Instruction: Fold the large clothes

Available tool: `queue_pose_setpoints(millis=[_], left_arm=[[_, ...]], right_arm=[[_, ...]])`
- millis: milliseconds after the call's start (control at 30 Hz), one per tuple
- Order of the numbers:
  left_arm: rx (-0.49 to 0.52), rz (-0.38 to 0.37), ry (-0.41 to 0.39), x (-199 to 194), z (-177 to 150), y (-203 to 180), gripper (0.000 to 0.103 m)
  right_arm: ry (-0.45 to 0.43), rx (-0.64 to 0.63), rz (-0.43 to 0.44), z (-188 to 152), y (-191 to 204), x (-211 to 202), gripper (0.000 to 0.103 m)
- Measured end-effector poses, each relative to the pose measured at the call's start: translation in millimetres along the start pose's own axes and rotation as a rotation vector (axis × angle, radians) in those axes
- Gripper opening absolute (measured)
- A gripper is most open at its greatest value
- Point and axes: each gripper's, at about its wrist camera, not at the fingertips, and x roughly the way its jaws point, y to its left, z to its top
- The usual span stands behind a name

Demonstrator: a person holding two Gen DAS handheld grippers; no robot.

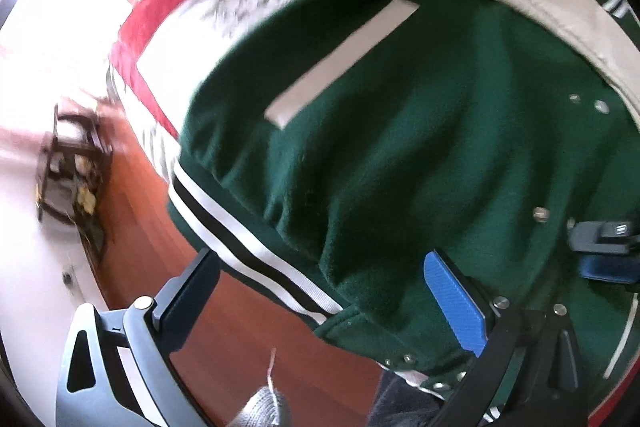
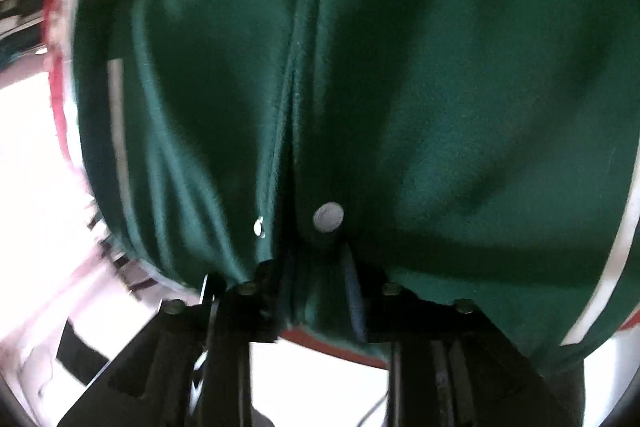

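Note:
A dark green varsity jacket [image 1: 400, 147] with cream sleeves, silver snaps and a black-and-white striped hem lies on a bed. My left gripper [image 1: 320, 291] is open at the hem corner, with one blue pad [image 1: 456, 303] against the cloth and the other finger off the bed's edge. The jacket fills the right wrist view [image 2: 440, 107], with its snap placket down the middle. My right gripper [image 2: 312, 275] is shut on the jacket's front edge near a snap. The right gripper also shows in the left wrist view [image 1: 604, 251], at the right on the jacket.
A red and white patterned bedspread [image 1: 160, 27] lies under the jacket. A reddish wooden floor [image 1: 248, 327] is below the bed's edge. A dark wooden shelf [image 1: 72, 167] stands at the left by a white wall.

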Motion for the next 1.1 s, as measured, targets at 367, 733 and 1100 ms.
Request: queue_pose_setpoints(millis=[367, 733, 1100], left_arm=[[0.293, 0.119, -0.165, -81, -44, -122, 0.103], [0.769, 0.343, -0.366, -122, -191, -314, 0.103], [0.75, 0.565, -0.279, -50, -183, -359, 0.103]], right_arm=[[-0.101, 0.103, -0.079, -61, -157, -117, 0.065], [-0.139, 0.216, -0.104, -50, -324, -159, 0.065], [-0.164, 0.273, -0.08, -34, -403, -192, 0.065]])
